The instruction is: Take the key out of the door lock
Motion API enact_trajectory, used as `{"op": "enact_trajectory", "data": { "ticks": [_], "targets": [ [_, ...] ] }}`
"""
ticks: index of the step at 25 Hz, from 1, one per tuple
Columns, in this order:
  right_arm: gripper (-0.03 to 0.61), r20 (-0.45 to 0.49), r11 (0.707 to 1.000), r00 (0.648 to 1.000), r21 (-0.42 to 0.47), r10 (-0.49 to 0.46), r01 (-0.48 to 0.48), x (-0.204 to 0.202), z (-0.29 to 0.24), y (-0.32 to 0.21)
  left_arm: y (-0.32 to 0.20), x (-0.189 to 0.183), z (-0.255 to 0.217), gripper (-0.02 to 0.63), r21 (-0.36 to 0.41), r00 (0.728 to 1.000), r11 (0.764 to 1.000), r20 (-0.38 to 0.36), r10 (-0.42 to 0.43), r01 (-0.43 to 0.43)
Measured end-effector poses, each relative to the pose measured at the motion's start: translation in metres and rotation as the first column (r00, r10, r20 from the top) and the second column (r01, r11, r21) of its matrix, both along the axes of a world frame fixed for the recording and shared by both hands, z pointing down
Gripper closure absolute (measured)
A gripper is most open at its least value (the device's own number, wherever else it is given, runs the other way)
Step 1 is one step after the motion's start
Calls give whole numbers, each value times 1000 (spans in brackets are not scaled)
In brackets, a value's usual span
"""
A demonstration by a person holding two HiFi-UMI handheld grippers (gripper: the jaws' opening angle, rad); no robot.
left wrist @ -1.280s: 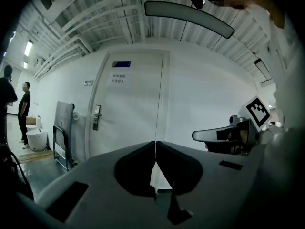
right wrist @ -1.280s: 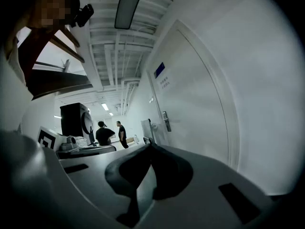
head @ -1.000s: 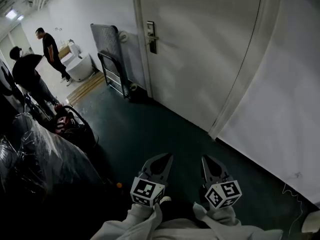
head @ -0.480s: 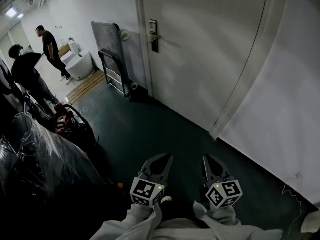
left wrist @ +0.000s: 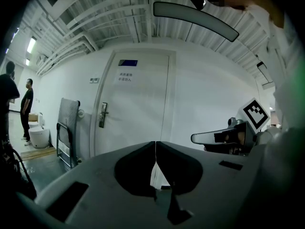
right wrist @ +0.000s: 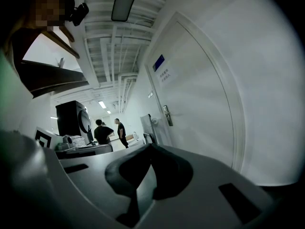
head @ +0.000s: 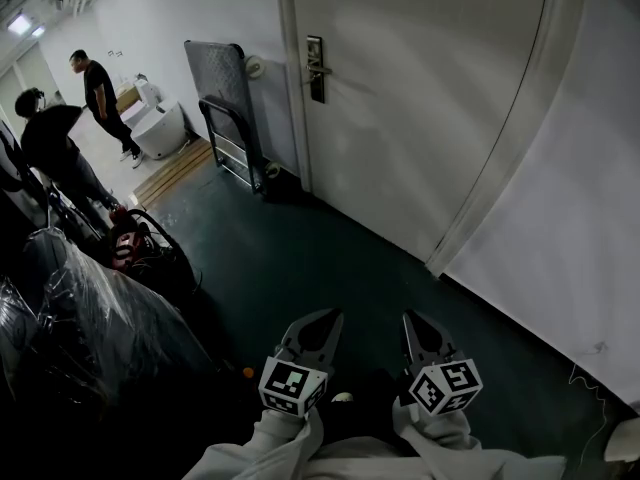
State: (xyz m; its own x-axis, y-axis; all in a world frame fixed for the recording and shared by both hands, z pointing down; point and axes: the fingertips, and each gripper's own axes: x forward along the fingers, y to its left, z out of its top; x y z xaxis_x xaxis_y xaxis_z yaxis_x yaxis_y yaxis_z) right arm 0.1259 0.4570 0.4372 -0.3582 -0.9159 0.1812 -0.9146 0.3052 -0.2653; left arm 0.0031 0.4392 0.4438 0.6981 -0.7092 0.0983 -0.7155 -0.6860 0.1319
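The white door (head: pixel 420 98) stands ahead, with a dark lock plate and lever handle (head: pixel 316 68) at its left edge. The plate also shows in the left gripper view (left wrist: pixel 102 115) and the right gripper view (right wrist: pixel 167 115). No key can be made out at this distance. My left gripper (head: pixel 333 315) and right gripper (head: pixel 411 319) are held low in front of me, side by side, well short of the door. Both have their jaws closed tip to tip with nothing between them (left wrist: pixel 156 142) (right wrist: pixel 150 146).
A folded metal trolley (head: pixel 225 118) leans on the wall left of the door. Two people (head: pixel 60 138) stand at the far left near a white toilet (head: pixel 160 128). Plastic-wrapped goods (head: pixel 90 318) and a red item (head: pixel 125 248) line the left side. The floor (head: pixel 300 258) is dark green.
The door and lock plate have slid slightly right and down in the head view as I move along. Both grippers keep their place in the picture, still closed.
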Motion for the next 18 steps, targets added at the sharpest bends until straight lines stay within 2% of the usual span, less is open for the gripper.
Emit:
{"op": "enact_trajectory", "data": {
  "ticks": [9, 18],
  "targets": [
    [527, -3, 1000, 1000, -17, -22, 22, -10, 7, -40, -34, -20, 6, 599, -10, 999, 999, 2, -43, 43],
    [526, 3, 997, 997, -6, -78, 78, -11, 3, -119, -108, -19, 0, 598, 2, 997, 997, 14, -81, 81]
  ]
}}
